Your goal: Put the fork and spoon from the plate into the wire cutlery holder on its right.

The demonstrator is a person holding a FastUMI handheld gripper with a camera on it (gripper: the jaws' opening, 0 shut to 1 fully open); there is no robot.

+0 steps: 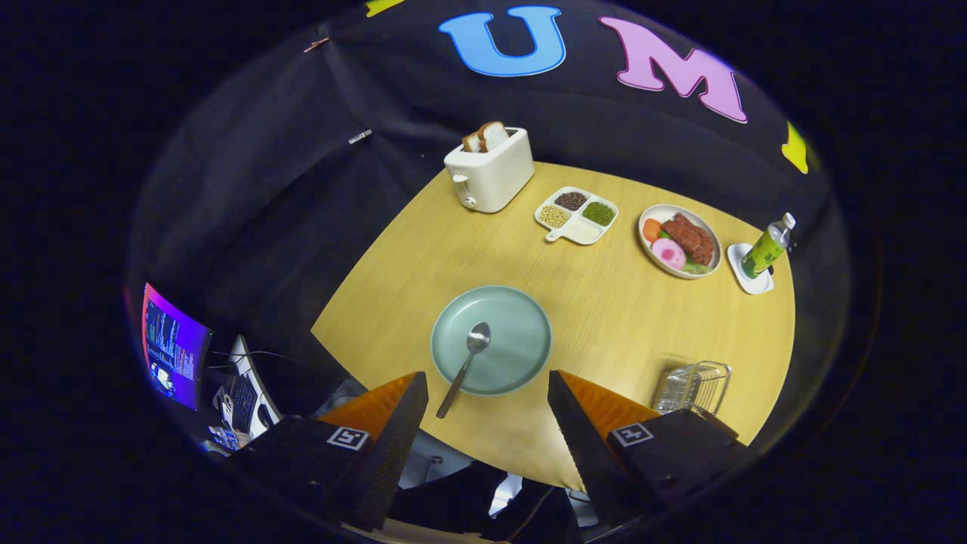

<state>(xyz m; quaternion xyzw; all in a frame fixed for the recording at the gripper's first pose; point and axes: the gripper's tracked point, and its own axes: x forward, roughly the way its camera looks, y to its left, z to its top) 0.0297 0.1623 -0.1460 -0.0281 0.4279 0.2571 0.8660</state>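
Observation:
A pale green plate (pixel 521 325) lies on the wooden table just ahead of my fingers. A metal spoon (pixel 467 363) rests on it, bowl toward the plate's middle, handle sticking out over the near rim toward my left finger. The wire cutlery holder (pixel 693 387) stands to the plate's right, just beyond my right finger; I cannot tell what is inside it. My gripper (pixel 487 378) hovers high above the table's near edge, open, with nothing between its fingers.
Beyond the plate stand a white toaster (pixel 491 172) with bread, a divided dish of beans (pixel 577 214), a plate of food (pixel 680 240) and a green bottle (pixel 767 248) on a coaster. A monitor (pixel 174 346) and keyboard sit off the table's left side.

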